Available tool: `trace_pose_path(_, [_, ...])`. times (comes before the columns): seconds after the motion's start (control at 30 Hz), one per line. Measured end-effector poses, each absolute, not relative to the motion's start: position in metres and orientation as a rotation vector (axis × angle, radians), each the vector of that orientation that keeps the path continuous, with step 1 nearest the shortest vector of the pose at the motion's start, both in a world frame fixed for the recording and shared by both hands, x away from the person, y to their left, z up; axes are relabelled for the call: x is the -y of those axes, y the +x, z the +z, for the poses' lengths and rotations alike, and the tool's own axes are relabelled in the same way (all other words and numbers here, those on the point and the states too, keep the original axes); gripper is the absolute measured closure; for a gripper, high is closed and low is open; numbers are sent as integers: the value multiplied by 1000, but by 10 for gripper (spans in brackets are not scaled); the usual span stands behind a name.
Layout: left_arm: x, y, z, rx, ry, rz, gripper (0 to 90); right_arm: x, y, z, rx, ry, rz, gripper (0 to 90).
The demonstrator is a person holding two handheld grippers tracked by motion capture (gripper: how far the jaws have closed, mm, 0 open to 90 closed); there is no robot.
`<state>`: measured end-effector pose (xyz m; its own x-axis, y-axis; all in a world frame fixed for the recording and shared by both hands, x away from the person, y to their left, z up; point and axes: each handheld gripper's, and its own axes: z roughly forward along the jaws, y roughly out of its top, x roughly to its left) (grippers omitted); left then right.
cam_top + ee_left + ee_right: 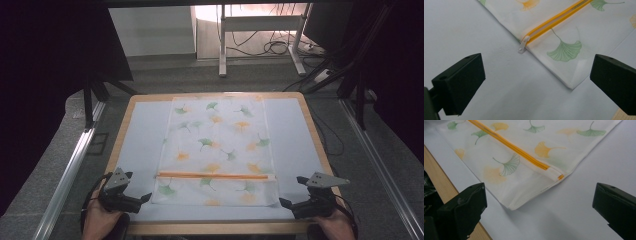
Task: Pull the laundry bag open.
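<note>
A white mesh bag (216,150) printed with green and orange ginkgo leaves lies flat on the pale blue mat (140,135). An orange zipper (210,175) runs across its near end, with the white pull (522,46) at the bag's left edge. My left gripper (137,195) is open near the bag's front left corner (571,86), holding nothing. My right gripper (290,192) is open by the front right corner (512,206), where the zipper's end (560,177) stops at the seam. Neither touches the bag.
The mat covers a wooden table (215,229) whose front edge lies just before both hands. Metal rails (70,170) run along each side. A desk frame (260,30) with cables stands on the floor beyond.
</note>
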<state>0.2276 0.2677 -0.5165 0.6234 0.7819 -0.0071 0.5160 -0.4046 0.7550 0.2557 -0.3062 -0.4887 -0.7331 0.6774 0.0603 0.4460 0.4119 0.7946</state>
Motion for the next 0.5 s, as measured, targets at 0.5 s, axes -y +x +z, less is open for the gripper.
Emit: trace_pose_path(0.5, [-275,225,-521,-1051,2085,415,0,310,259,-490,-2405,1033,1232,0])
